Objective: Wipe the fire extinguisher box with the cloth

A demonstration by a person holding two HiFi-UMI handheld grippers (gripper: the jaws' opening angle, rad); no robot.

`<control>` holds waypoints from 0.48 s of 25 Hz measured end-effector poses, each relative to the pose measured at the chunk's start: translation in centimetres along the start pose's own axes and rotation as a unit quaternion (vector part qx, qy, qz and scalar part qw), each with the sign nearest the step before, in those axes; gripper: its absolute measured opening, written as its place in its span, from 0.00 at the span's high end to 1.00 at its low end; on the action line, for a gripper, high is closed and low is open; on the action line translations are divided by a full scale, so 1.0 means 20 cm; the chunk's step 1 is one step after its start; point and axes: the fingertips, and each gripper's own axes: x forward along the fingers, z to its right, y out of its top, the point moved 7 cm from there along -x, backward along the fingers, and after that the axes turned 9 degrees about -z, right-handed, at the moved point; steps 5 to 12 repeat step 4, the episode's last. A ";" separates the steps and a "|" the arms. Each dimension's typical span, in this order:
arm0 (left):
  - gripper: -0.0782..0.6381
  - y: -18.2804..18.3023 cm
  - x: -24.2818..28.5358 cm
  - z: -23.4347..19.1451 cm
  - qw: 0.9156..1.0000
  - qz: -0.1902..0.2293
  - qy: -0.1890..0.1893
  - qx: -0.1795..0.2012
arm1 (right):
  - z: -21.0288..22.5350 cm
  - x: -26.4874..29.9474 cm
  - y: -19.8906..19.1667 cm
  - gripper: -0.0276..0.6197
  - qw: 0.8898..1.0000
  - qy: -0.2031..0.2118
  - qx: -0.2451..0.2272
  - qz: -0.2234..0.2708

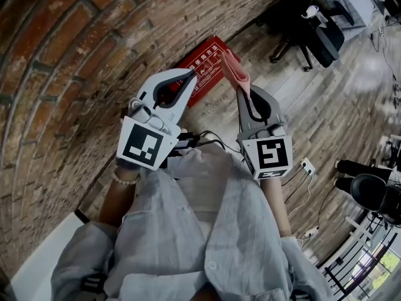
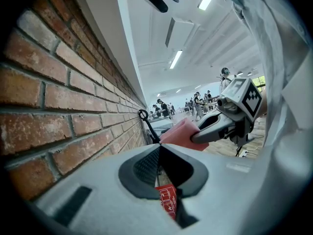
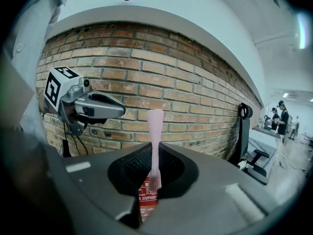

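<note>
In the head view, the red fire extinguisher box [image 1: 210,58] lay at centre top of the frame, at the foot of the rough brick wall [image 1: 69,74]. It was a flat rectangular box with white print, and its long axis ran from lower left to upper right along the wall, over a wood-plank floor [image 1: 301,105]. The left gripper [image 1: 190,74], smooth grey plastic, had its jaws together with nothing between them, its tip over the box's left part. The right gripper [image 1: 240,91] was clamped on a pink cloth [image 1: 233,68] – a folded strip pointing up and slightly left, beside the box's right edge. A black office chair [image 1: 313,30] stood at upper right.

In the left gripper view, the left gripper [image 2: 159,147] showed ribbed dark pads meeting at the tips. A sliver of the box [image 2: 167,199] with white pictograms showed through the gap below them. The cloth [image 2: 181,131] sat just above centre, held by the right gripper [image 2: 195,136]. The wall [image 2: 58,106] filled the left side.

In the right gripper view, the right gripper [image 3: 154,144] pinched the cloth [image 3: 155,126], seen edge-on – a thin, finely textured band standing upright at centre. The box [image 3: 146,195] showed low between the jaws. The left gripper [image 3: 122,112] pointed right at mid-left, against the wall [image 3: 186,92].
</note>
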 end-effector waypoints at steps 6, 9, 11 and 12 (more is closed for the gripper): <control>0.90 0.00 0.00 -0.01 1.000 0.000 0.000 -0.001 | 0.00 0.01 0.00 0.93 1.000 0.002 -0.001 -0.002; 0.90 0.00 0.00 -0.01 1.000 0.000 0.000 -0.001 | 0.00 0.01 0.00 0.93 1.000 0.002 -0.001 -0.002; 0.90 0.00 0.00 -0.01 1.000 0.000 0.000 -0.001 | 0.00 0.01 0.00 0.93 1.000 0.002 -0.001 -0.002; 0.90 0.00 0.00 -0.01 1.000 0.000 0.000 -0.001 | 0.00 0.01 0.00 0.93 1.000 0.002 -0.001 -0.002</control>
